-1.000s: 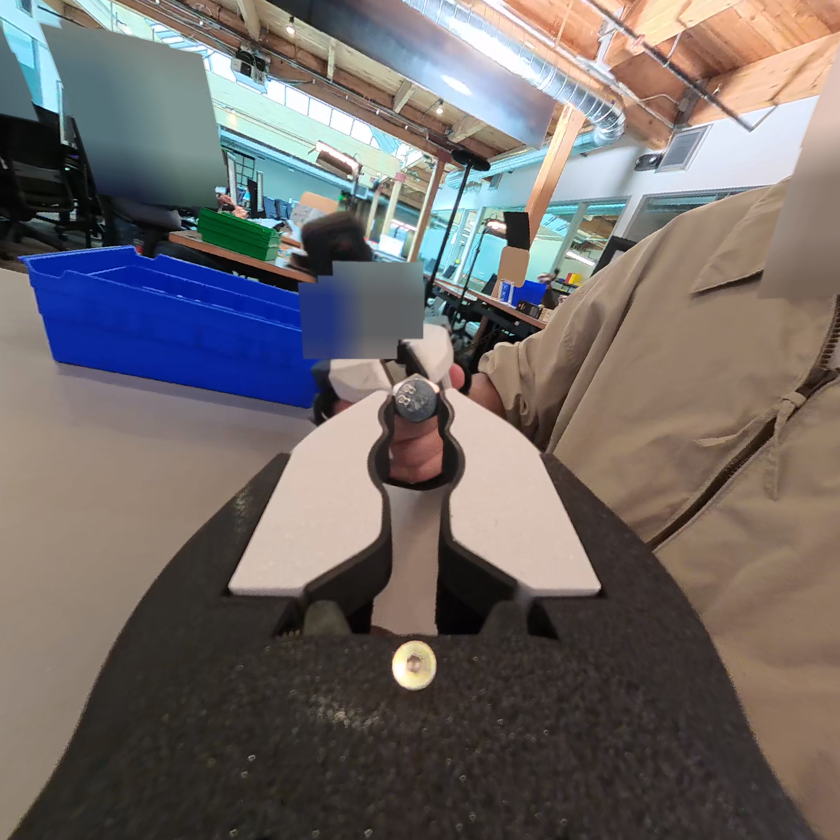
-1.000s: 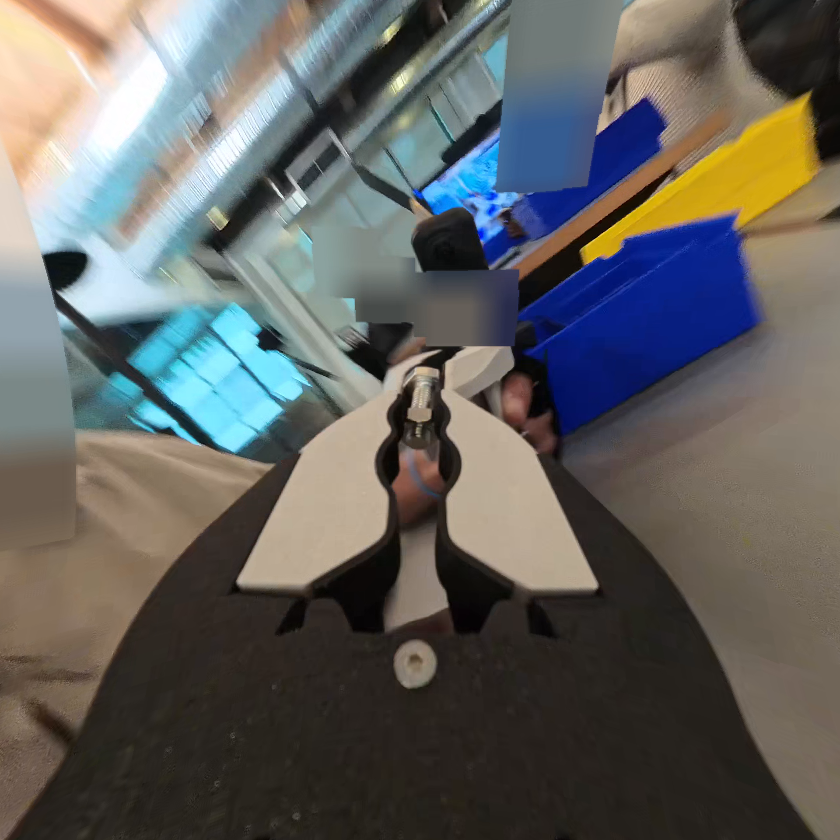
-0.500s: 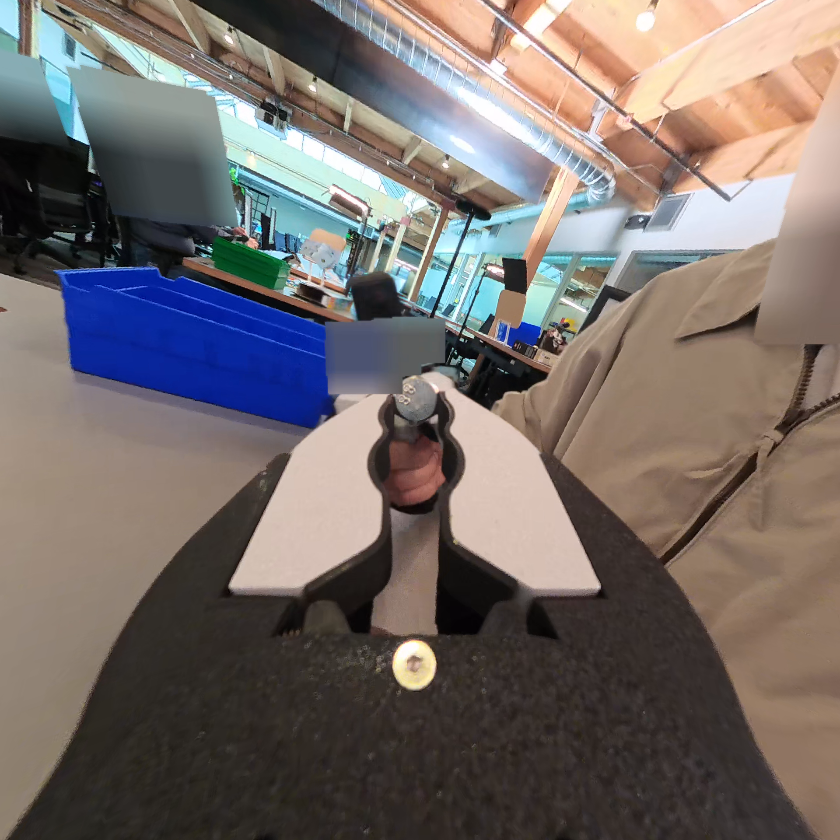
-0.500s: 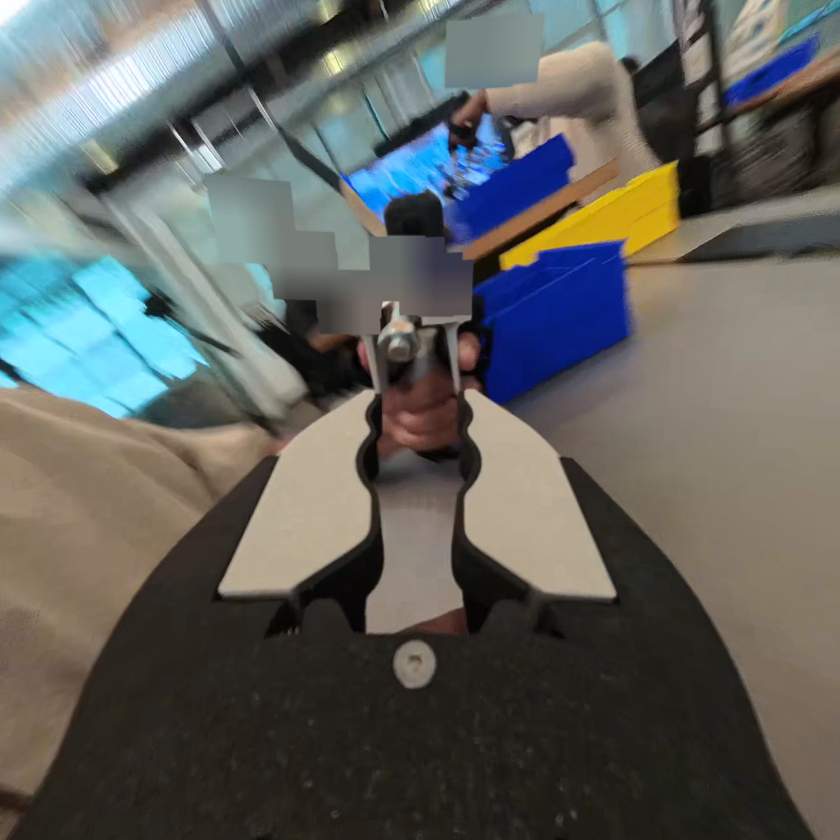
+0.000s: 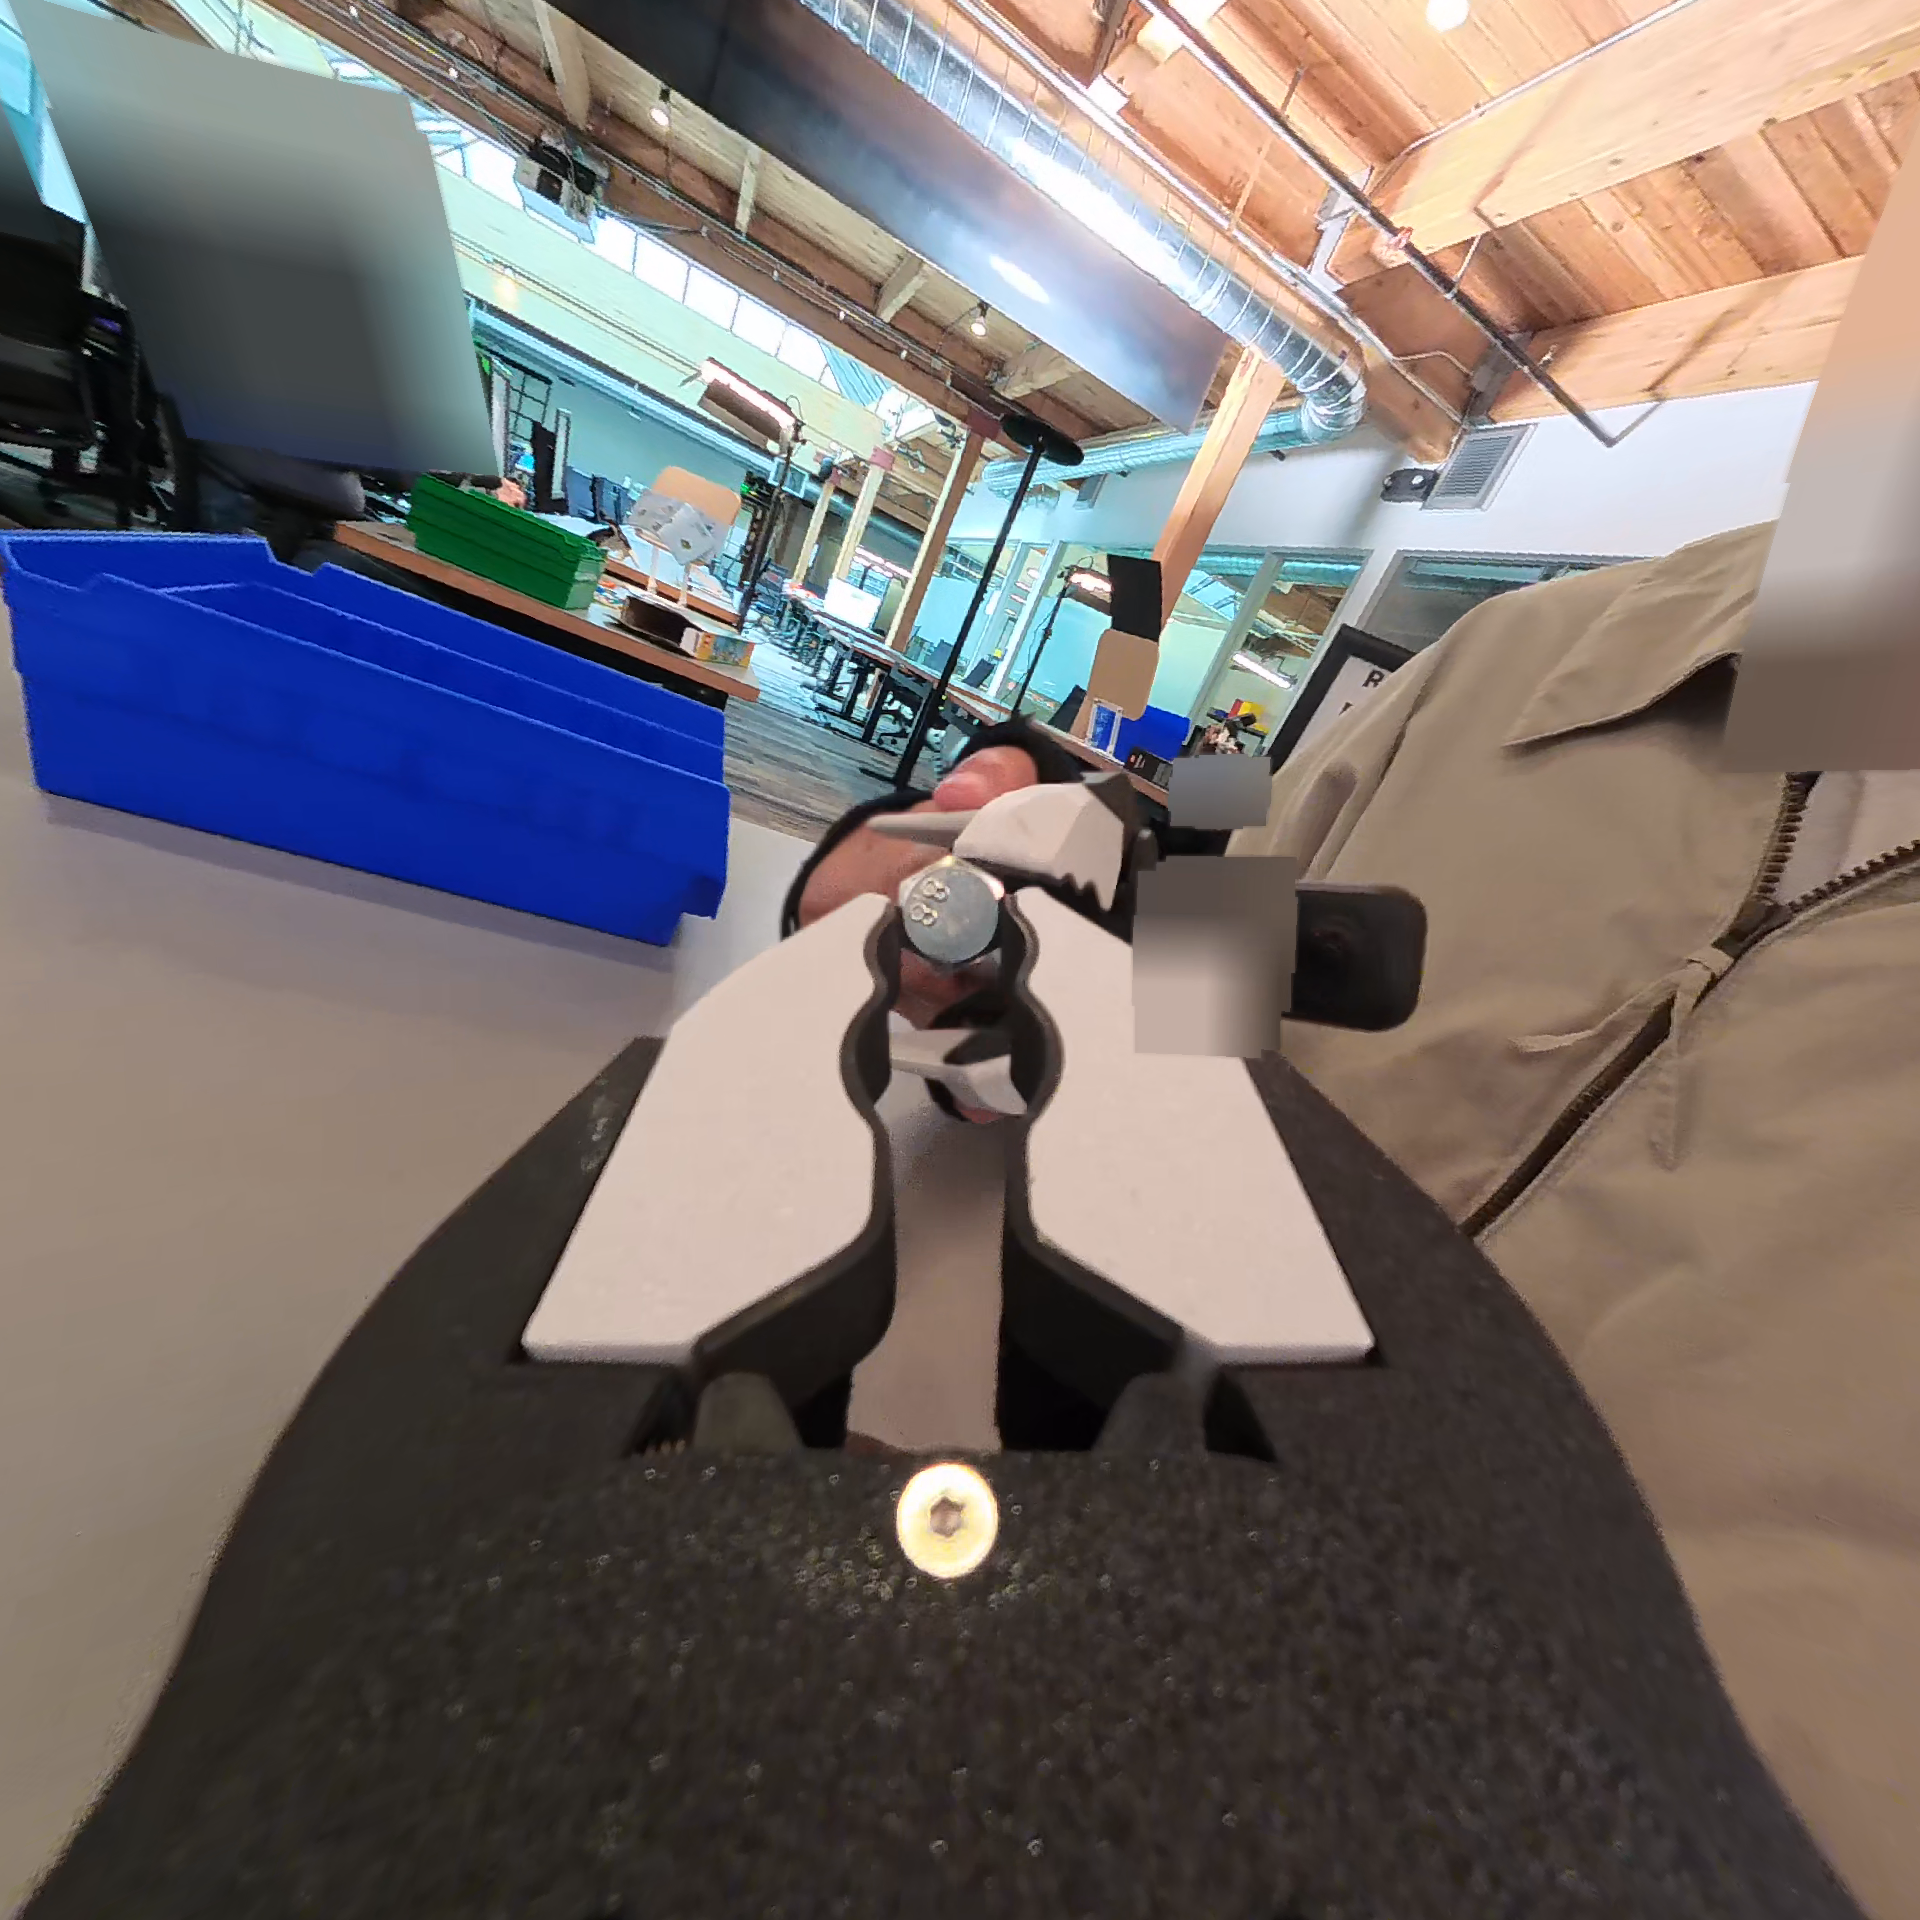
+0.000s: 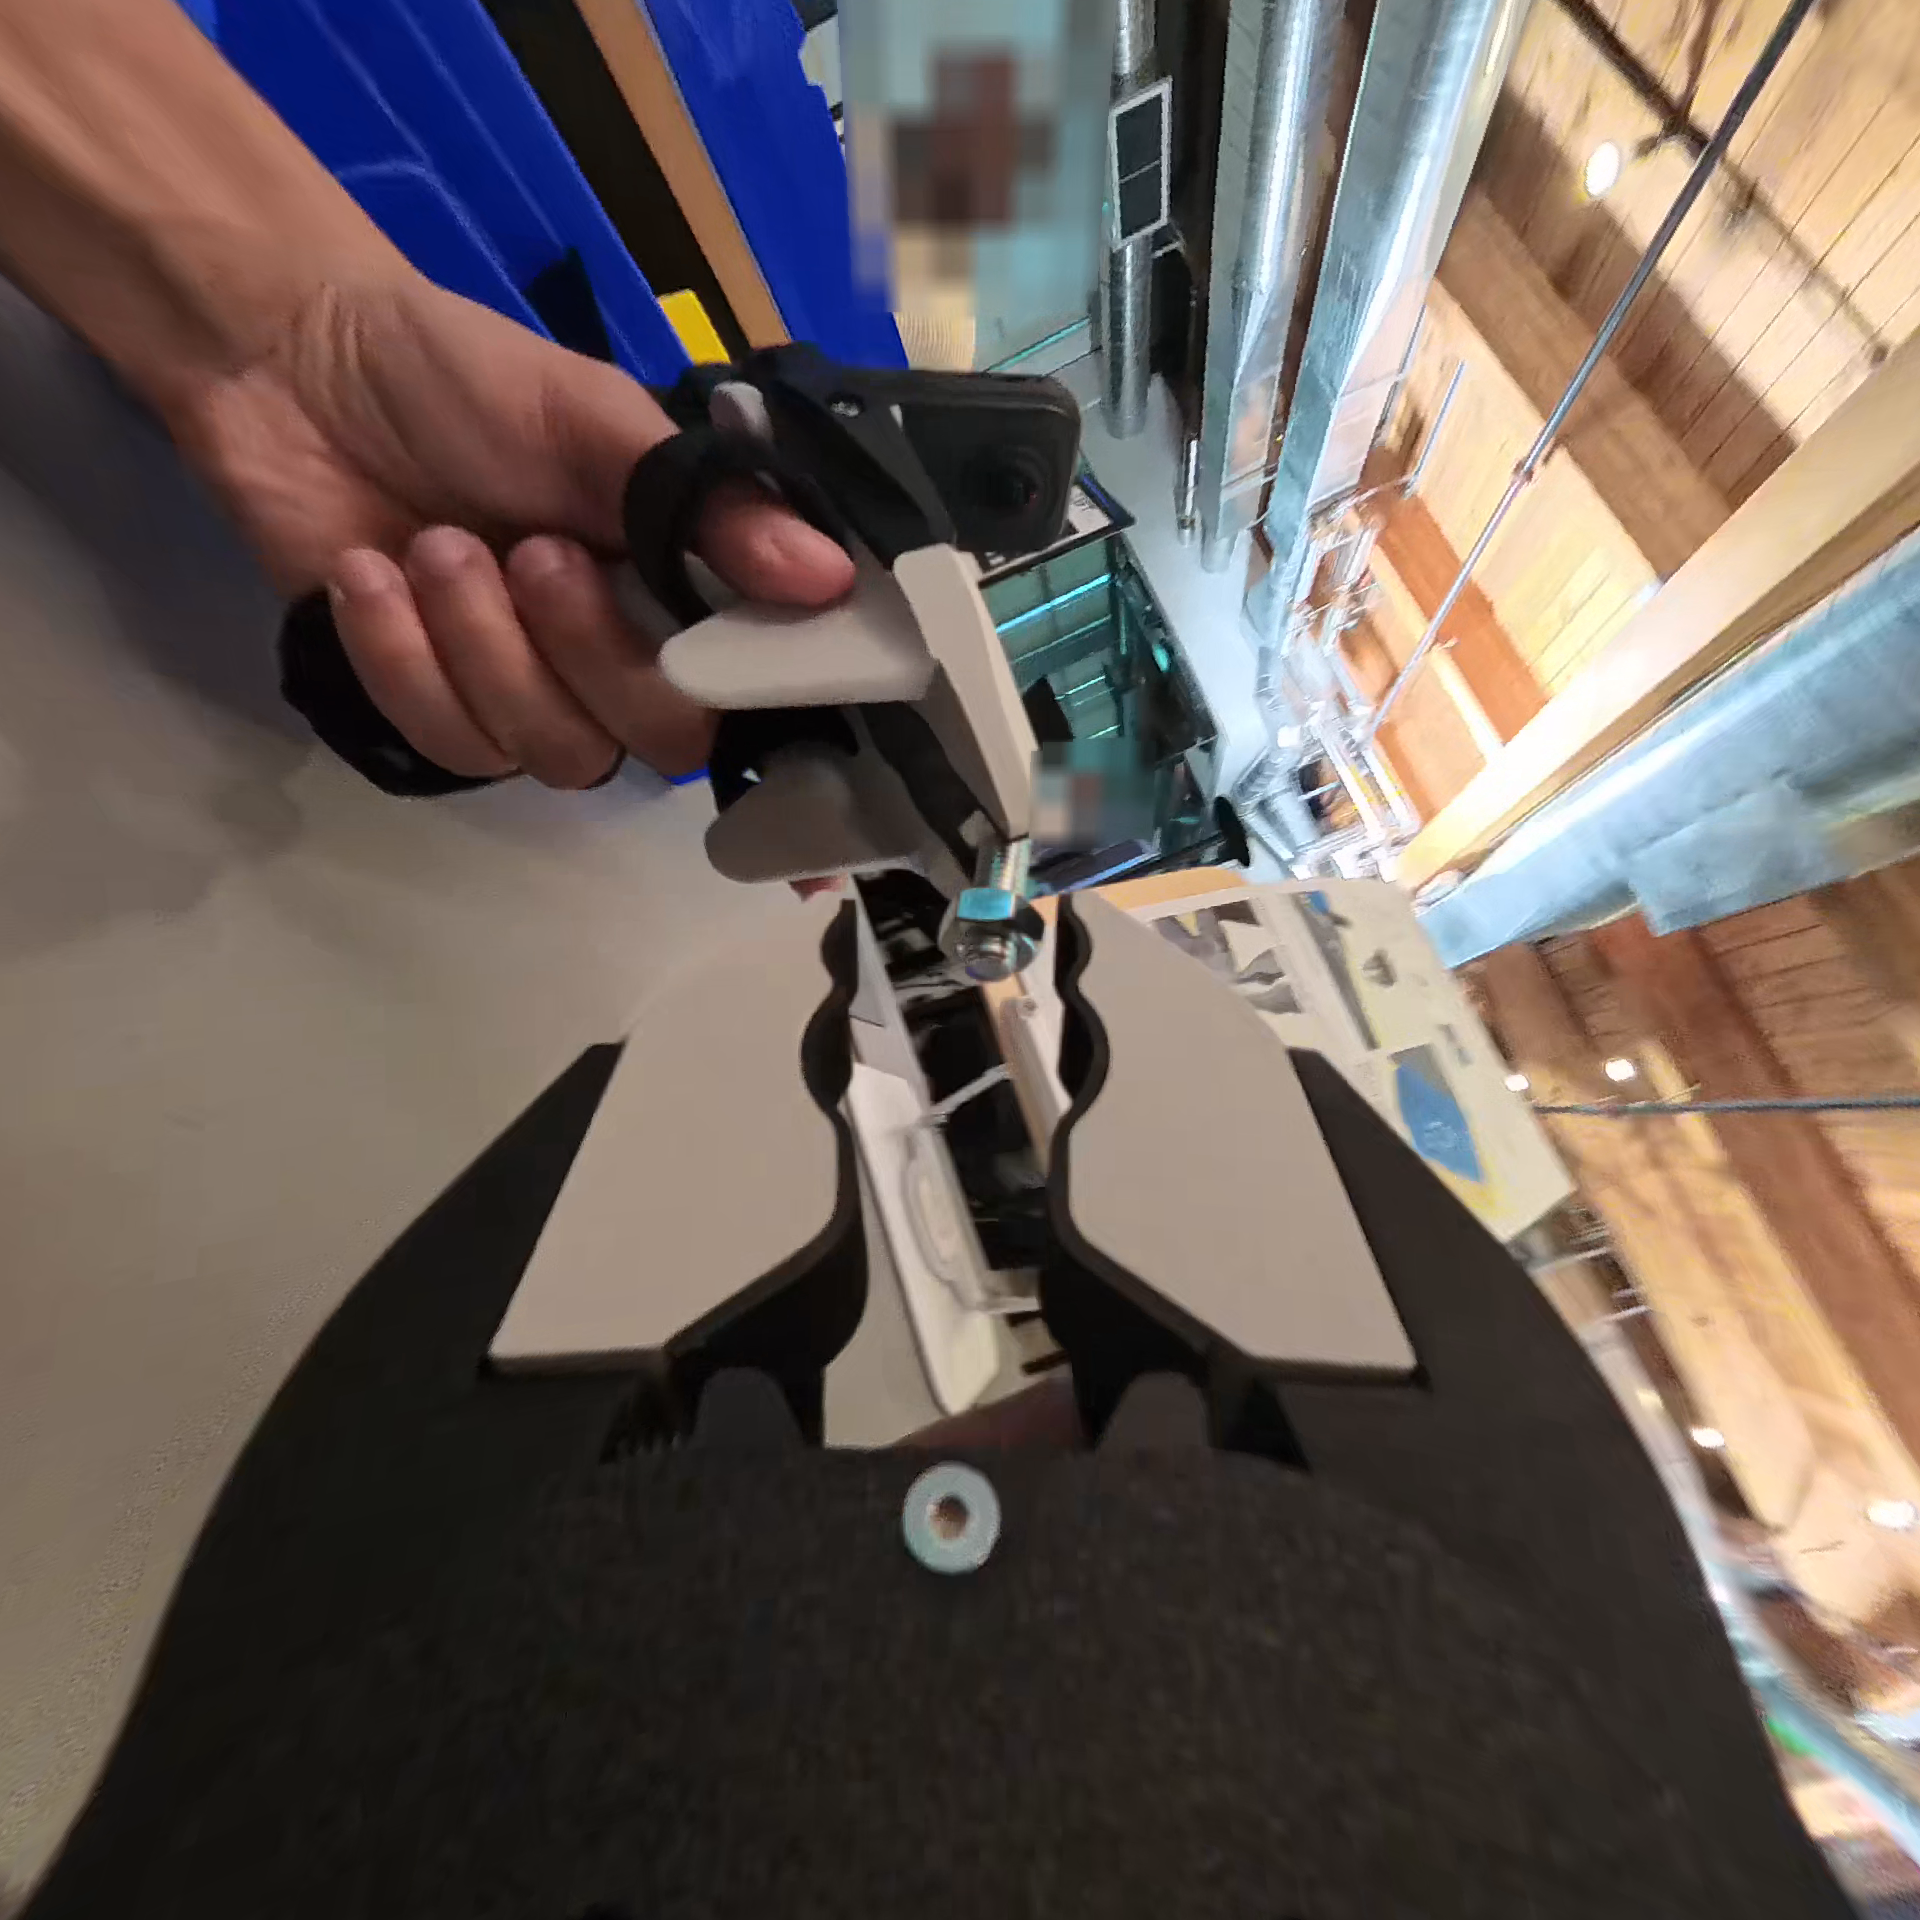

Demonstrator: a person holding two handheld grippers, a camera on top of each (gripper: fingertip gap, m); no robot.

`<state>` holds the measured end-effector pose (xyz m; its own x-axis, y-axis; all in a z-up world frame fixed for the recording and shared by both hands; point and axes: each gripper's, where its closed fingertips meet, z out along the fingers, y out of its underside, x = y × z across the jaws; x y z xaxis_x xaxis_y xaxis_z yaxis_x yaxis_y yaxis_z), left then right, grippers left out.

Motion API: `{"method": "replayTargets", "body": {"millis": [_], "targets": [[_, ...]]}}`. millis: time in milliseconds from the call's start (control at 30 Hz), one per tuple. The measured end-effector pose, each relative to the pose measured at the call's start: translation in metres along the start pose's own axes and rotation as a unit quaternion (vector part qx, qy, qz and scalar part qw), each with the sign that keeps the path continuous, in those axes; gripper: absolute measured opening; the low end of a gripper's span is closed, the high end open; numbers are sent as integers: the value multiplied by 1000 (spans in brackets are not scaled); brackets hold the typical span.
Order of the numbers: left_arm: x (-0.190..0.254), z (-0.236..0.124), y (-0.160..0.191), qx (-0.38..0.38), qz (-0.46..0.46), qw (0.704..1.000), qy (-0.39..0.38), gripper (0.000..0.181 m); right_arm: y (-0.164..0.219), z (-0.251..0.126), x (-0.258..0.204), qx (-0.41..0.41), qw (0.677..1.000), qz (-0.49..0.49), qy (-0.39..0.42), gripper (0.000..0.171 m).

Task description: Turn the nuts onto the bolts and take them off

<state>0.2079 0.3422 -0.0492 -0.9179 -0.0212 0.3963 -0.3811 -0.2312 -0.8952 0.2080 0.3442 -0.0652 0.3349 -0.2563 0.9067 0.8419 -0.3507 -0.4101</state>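
Observation:
My left gripper (image 5: 951, 925) is shut on the hex head of a silver bolt (image 5: 948, 920), held above the grey table (image 5: 260, 1091). In the right wrist view the left gripper (image 6: 987, 831) comes in from the upper left, held by a hand (image 6: 468, 499). The bolt's threaded shank (image 6: 1010, 860) points toward my right gripper and carries a silver nut (image 6: 985, 912). My right gripper (image 6: 951, 925) is open, its fingertips on either side of the nut, with a clear gap on the left side. One of the right gripper's white fingers (image 5: 1039, 836) shows behind the bolt head.
Stacked blue bins (image 5: 364, 727) stand on the table at the back left. The person's beige jacket (image 5: 1610, 987) fills the right side. The right wrist view is rolled strongly sideways, with blue bins (image 6: 436, 156) at the top left. Only a small space, under 4 cm, lies between the two pairs of fingers.
My right gripper, shut around the nut a second ago, has opened and rolled far around the bolt's axis. My left gripper has kept its hold on the bolt head.

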Motion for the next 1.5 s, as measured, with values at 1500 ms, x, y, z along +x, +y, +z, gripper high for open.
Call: {"method": "replayTargets", "body": {"millis": [1500], "targets": [[-14, -4, 8, -44, 53, 996, -63, 17, 30, -35, -18, 31, 824, 536, -179, 39]]}}
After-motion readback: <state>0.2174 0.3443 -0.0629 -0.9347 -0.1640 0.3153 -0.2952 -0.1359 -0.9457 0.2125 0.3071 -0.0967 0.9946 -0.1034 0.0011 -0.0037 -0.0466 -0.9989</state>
